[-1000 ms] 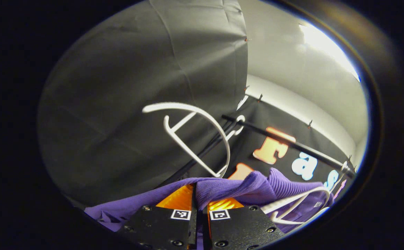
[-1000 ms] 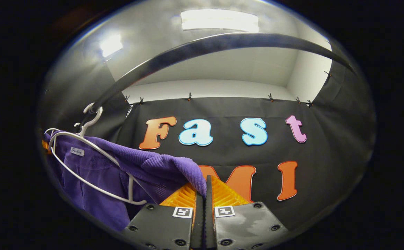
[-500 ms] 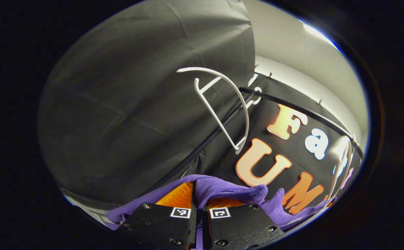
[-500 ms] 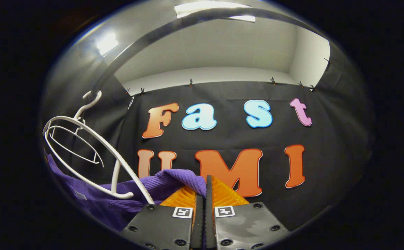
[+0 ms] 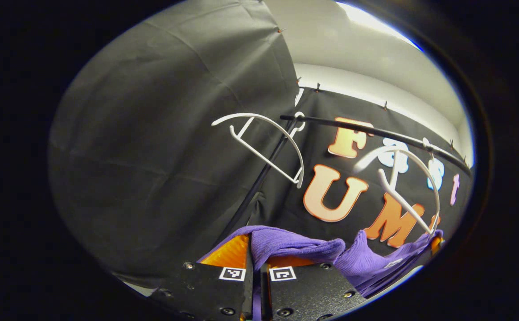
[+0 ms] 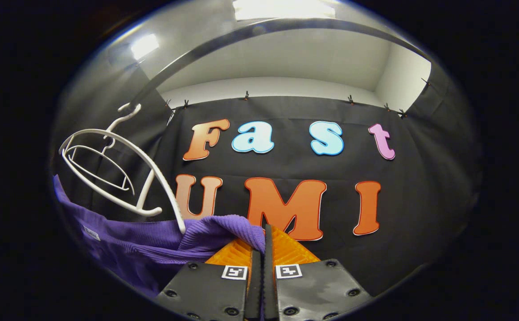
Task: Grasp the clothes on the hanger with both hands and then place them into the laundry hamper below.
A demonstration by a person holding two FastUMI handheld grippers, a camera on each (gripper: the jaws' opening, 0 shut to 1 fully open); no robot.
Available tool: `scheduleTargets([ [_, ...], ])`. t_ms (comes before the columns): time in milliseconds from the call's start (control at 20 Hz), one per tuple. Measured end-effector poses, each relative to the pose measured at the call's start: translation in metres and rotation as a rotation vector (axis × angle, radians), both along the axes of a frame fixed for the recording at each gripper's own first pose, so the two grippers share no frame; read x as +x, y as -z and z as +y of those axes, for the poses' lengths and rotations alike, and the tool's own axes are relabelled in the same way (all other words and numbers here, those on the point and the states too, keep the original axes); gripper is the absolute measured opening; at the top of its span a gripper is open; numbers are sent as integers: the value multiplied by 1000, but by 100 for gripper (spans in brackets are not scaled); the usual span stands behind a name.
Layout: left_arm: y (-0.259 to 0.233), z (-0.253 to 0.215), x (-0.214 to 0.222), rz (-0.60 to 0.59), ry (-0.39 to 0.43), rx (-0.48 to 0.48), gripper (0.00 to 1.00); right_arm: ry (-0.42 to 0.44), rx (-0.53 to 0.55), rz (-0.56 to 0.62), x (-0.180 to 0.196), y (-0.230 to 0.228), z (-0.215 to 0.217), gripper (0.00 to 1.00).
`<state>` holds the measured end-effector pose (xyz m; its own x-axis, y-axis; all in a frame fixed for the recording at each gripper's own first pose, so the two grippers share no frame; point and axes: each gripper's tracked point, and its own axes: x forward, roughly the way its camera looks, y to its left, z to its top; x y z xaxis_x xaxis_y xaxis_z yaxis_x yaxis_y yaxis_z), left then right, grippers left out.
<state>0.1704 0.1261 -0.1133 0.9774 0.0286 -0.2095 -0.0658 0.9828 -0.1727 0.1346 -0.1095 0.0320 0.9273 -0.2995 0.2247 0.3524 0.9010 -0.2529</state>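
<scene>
A: Nearest items?
B: Left gripper (image 5: 253, 249), jaws closed on one purple ribbed knit garment (image 5: 286, 243); right gripper (image 6: 264, 243), jaws likewise pinching the garment's other end. The cloth sags between them, below the hangers.

A: Beyond?
B: Two bare white plastic hangers (image 6: 121, 174) on one black rail (image 5: 375, 132).

A: Room?
B: Black cloth booth wall (image 6: 420, 178), white ceiling (image 6: 286, 58), two lights.
</scene>
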Motion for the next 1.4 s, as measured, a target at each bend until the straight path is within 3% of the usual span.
scheduleTargets([
  [100, 7, -5, -22, 19, 25, 60, 3, -12, -19, 31, -8, 12, 2, 10],
  [350, 39, -21, -55, 105, 72, 76, 10, -14, -9, 150, -25, 65, 4, 10],
  [450, 45, -38, -63, 124, 95, 68, 6, -30, -4, 180, -28, 73, 9, 10],
  [650, 61, -72, -81, 164, 166, 75, 6, -138, 43, 231, -40, 87, 48, 7],
  [1000, 89, -163, -101, 244, 349, -13, 6, -312, 103, 346, -50, 125, 121, 10],
  [1200, 131, -198, -122, 354, 398, -2, 7, -334, 183, 428, -50, 165, 142, 10],
  [1400, 182, -207, -149, 487, 426, 32, 7, -290, 226, 586, -64, 228, 145, 11],
])
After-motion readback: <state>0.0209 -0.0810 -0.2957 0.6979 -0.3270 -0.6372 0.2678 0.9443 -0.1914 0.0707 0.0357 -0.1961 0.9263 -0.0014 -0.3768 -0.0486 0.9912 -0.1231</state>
